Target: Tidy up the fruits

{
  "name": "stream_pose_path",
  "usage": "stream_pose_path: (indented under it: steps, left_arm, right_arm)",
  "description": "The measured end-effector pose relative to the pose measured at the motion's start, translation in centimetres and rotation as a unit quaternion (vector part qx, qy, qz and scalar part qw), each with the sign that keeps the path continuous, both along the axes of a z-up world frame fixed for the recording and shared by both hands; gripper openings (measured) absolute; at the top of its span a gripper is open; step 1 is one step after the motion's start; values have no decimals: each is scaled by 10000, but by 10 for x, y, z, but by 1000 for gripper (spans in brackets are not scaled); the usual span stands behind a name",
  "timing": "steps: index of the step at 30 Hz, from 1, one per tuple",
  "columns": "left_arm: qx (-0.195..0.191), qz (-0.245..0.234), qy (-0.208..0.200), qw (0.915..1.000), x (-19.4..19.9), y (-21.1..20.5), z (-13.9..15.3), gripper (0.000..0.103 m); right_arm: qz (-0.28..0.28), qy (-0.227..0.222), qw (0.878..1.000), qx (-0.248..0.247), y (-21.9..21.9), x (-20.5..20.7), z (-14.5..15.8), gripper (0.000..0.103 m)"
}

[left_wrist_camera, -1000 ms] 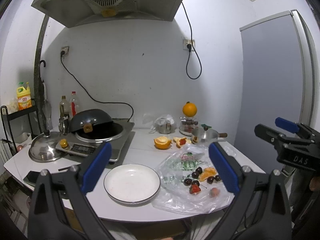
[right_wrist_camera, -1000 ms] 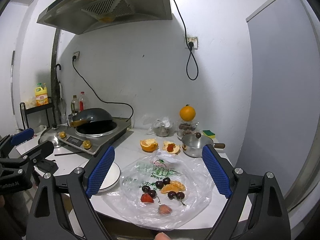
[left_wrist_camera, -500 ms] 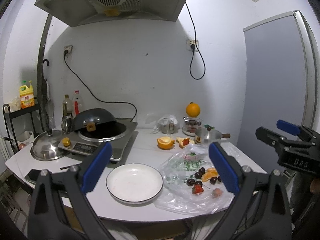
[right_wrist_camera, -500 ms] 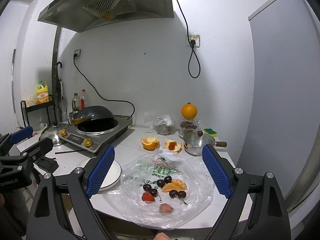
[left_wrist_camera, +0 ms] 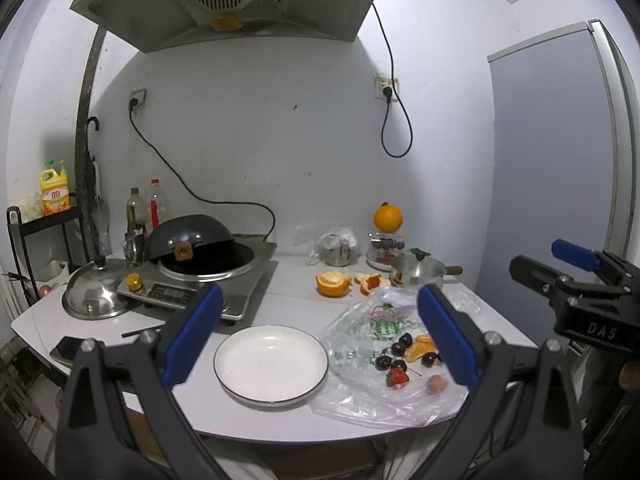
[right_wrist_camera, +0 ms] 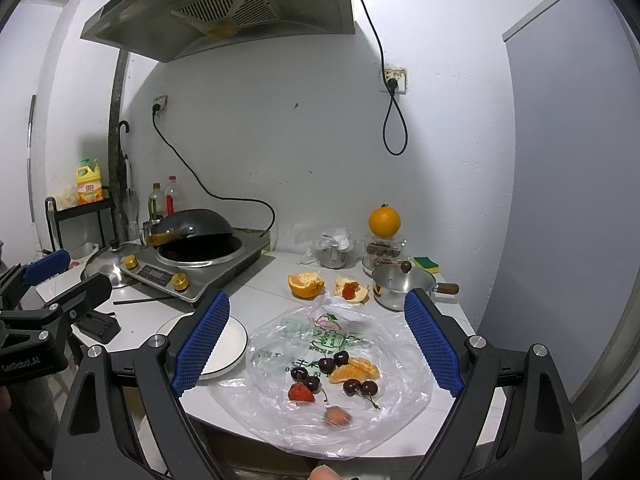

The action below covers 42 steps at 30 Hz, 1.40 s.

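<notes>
Several dark cherries (right_wrist_camera: 318, 368), a strawberry (right_wrist_camera: 299, 393), orange segments (right_wrist_camera: 354, 369) and a pinkish lychee (right_wrist_camera: 337, 416) lie on a clear plastic bag (right_wrist_camera: 320, 336) near the table's front edge. Left of the bag sits an empty white plate (left_wrist_camera: 271, 363). My left gripper (left_wrist_camera: 318, 334) hovers open in front of the plate, nothing between its blue pads. My right gripper (right_wrist_camera: 318, 340) is open too, held above the bag and empty. In the left wrist view the same fruit (left_wrist_camera: 414, 354) shows on the bag (left_wrist_camera: 360, 332); the plate (right_wrist_camera: 228, 340) is partly hidden in the right wrist view.
Behind the bag lie orange halves (left_wrist_camera: 332, 283) and peel, a small steel pot (right_wrist_camera: 402, 285), a whole orange (right_wrist_camera: 384, 222) on a jar, and a bagged metal cup (left_wrist_camera: 338, 250). An induction cooker with a wok (left_wrist_camera: 200, 254), a steel lid (left_wrist_camera: 96, 294) and bottles fill the left side.
Both grippers have drifted slightly, so the scene shifts a little in each view. They stay open, and the fruit, bag and plate have not moved.
</notes>
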<state>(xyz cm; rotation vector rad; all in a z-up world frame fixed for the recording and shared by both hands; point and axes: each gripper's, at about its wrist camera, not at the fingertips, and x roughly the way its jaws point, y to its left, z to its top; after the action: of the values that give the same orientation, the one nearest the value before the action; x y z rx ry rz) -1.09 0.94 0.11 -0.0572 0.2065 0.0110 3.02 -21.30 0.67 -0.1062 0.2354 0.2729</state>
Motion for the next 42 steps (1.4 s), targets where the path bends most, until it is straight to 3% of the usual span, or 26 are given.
stream_pose_path:
  steps: [28, 36, 42]
  left_arm:
    - [-9, 46, 17, 10000, 1, 0, 0, 99]
    - [-26, 2, 149, 9999, 11, -2, -3, 99]
    - [19, -104, 437, 9990, 29, -8, -21, 99]
  right_arm:
    - [-12, -19, 10000, 80, -3, 0, -1, 91]
    - [19, 117, 9999, 43, -5, 9, -8, 91]
    - [-95, 367, 9992, -115, -13, 30, -23, 91]
